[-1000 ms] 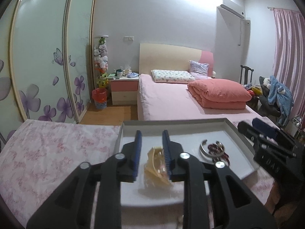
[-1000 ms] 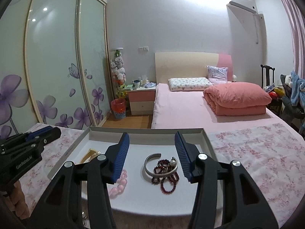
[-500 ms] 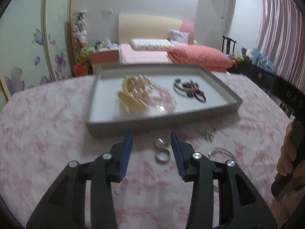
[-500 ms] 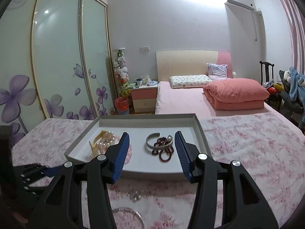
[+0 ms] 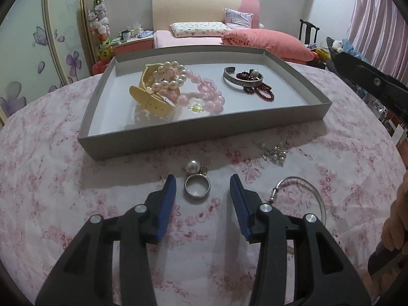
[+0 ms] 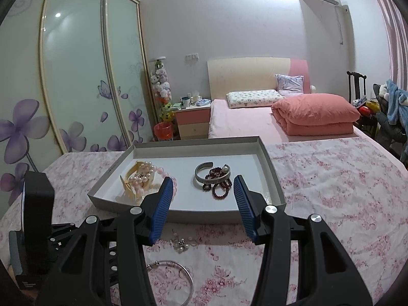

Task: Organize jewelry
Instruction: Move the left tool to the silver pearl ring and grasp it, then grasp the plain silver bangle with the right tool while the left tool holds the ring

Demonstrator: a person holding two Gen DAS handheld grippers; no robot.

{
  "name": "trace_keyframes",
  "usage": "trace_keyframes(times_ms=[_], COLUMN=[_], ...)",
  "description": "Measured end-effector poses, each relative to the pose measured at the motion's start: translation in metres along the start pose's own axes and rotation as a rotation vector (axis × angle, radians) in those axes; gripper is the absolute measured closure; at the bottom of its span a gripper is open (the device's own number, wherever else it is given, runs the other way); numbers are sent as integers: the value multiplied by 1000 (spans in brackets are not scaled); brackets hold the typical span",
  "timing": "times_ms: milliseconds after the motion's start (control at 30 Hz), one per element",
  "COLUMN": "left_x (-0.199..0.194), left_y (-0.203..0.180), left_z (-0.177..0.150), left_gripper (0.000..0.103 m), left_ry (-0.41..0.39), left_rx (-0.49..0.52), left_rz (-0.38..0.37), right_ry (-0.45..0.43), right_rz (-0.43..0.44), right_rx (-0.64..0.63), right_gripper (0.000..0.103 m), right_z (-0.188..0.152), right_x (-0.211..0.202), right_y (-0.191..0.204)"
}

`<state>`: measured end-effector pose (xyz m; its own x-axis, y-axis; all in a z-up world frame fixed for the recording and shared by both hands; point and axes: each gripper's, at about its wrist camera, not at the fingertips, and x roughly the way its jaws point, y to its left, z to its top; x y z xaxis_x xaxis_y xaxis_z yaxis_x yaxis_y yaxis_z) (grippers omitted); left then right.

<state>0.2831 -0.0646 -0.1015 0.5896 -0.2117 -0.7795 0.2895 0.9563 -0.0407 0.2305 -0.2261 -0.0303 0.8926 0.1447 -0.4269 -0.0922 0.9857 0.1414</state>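
Observation:
A grey tray (image 5: 204, 131) on the pink flowered cloth holds a cream hair clip (image 5: 150, 99), a pearl bracelet (image 5: 168, 76), a pink bead bracelet (image 5: 204, 97), a silver cuff (image 5: 239, 81) and dark red beads (image 5: 260, 91). In front of it on the cloth lie a silver ring (image 5: 197, 189), a pearl stud (image 5: 193, 166), a small pearl cluster (image 5: 275, 153) and a thin silver bangle (image 5: 303, 191). My left gripper (image 5: 202, 178) is open, its blue pads either side of the ring without touching it. My right gripper (image 6: 203, 178) is open and empty, above the cloth before the tray (image 6: 211, 215).
The table's round edge falls away to left and right. Behind it are a pink bed (image 6: 255, 122), a nightstand (image 6: 193, 119) and a sliding wardrobe (image 6: 76, 76). A hand (image 5: 395, 219) holds the right gripper's handle at the right edge of the left wrist view.
My left gripper let go of the cream hair clip in the tray, opened, drew back and dipped to the ring on the cloth. My right gripper pulled back from over the tray.

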Motion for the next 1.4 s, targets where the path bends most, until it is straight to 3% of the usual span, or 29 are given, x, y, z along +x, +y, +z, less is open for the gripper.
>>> trace_keyframes(times_ms=[67, 200, 500, 867, 933, 1067, 1400], left_x=[1, 0, -11, -25, -26, -27, -28], left_y=[-1, 0, 23, 77, 79, 82, 82], left_z=[0, 0, -9, -19, -19, -19, -20], left_gripper=[63, 81, 81, 81, 81, 81, 81], left_ry=[1, 1, 0, -4, -5, -5, -5], left_rx=[2, 5, -24, -121, -129, -131, -133], left_rz=[14, 34, 69, 144, 142, 139, 138], right_ry=[3, 7, 52, 277, 320, 376, 457], right_rz=[1, -1, 24, 131, 152, 153, 107], right_rx=[3, 9, 17, -48, -80, -134, -217], right_gripper=[52, 52, 52, 52, 50, 28, 24], right_z=[-1, -2, -8, -46, -52, -60, -67], right_x=[-1, -2, -8, -8, -7, -4, 17], right_y=[-1, -2, -3, 16, 24, 36, 47])
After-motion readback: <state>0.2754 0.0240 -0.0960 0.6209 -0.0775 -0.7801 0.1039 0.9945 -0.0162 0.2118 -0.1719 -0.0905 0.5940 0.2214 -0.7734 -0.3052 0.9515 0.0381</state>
